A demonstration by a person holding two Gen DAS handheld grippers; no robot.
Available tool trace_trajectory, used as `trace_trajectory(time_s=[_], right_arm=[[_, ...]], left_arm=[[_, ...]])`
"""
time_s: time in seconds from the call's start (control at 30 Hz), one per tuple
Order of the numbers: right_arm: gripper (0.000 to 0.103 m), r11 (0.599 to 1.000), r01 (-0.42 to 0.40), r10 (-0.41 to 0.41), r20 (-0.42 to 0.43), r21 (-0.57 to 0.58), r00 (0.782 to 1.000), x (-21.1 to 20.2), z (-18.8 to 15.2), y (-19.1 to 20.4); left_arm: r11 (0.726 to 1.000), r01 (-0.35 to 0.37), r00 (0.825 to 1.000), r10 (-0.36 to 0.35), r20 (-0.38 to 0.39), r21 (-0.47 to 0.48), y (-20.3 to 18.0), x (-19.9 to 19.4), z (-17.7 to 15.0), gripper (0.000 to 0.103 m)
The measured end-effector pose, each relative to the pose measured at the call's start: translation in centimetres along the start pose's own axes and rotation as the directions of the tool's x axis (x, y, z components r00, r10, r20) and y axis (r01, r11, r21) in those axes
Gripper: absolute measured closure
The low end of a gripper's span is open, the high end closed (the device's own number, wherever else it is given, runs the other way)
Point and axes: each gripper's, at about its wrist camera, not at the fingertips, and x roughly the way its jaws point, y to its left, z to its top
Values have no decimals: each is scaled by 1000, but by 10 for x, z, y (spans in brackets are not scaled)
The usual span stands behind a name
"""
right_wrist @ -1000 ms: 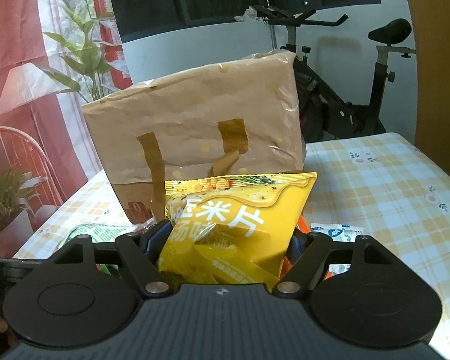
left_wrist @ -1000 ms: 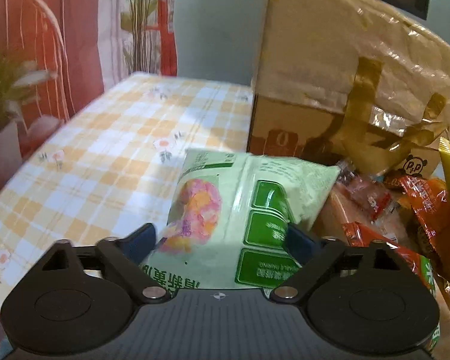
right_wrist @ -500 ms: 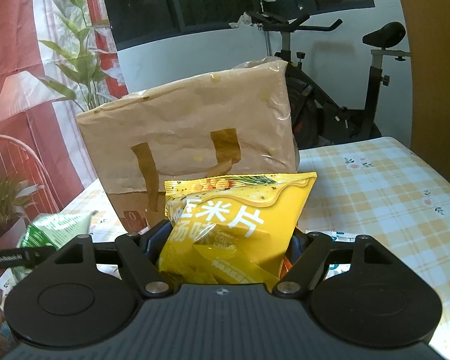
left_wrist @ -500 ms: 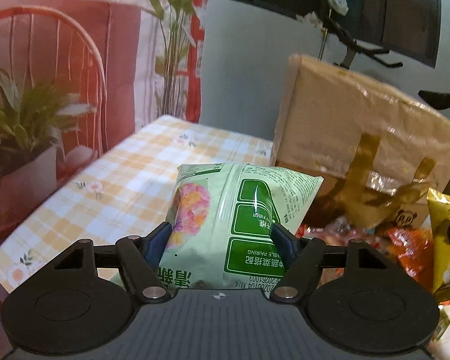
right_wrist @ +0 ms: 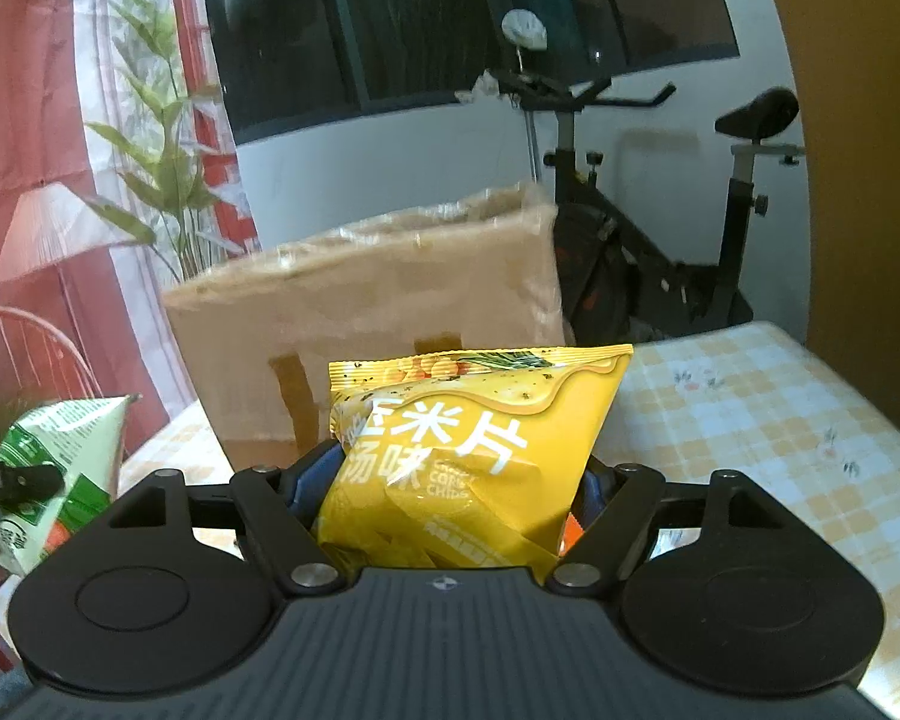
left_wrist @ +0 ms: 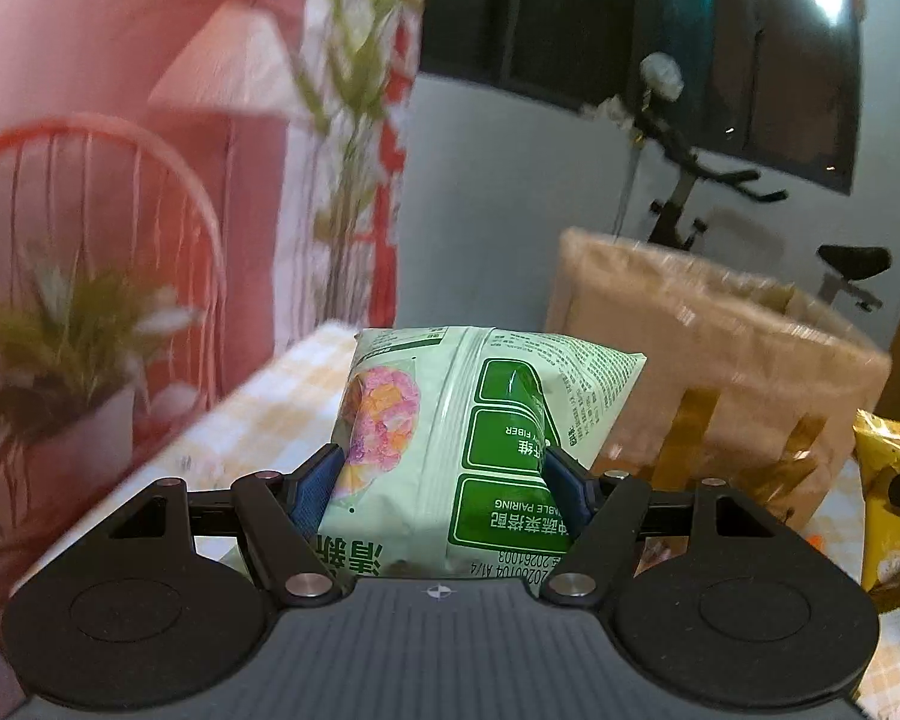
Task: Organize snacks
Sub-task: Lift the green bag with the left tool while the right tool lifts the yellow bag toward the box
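Nearest in the left wrist view, the left gripper (left_wrist: 441, 474) has its jaws pinching a pale green snack bag (left_wrist: 480, 450) by its sides, lifted clear of the checked desk (left_wrist: 258, 414). In the right wrist view, the right gripper (right_wrist: 456, 480) has its jaws clamped on a yellow chip bag (right_wrist: 468, 450), also held up off the desk. Behind both stands a brown paper bag (right_wrist: 378, 324) with its top open, probably where the snacks belong. Farther back are a potted plant (left_wrist: 72, 360) and an exercise bike (right_wrist: 660, 210). The puffy, slick packets could squirm out of a side grip on the way. Both hands converging on one opening could also bump, or a packet could catch the soft rim and fold it shut.
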Motion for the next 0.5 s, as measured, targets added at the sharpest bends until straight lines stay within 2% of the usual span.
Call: trace_trajectory(time_s=[0.2,0.5], right_arm=[[26,998,8,-1,109,-61,994,-10,28,3],[26,995,29,-9,202,-97,979,2,74,1]], left_arm=[[995,53,993,-62,102,84,-28,-4,33,29],[982,117,976,-141,167,149,-67,18,76,29]])
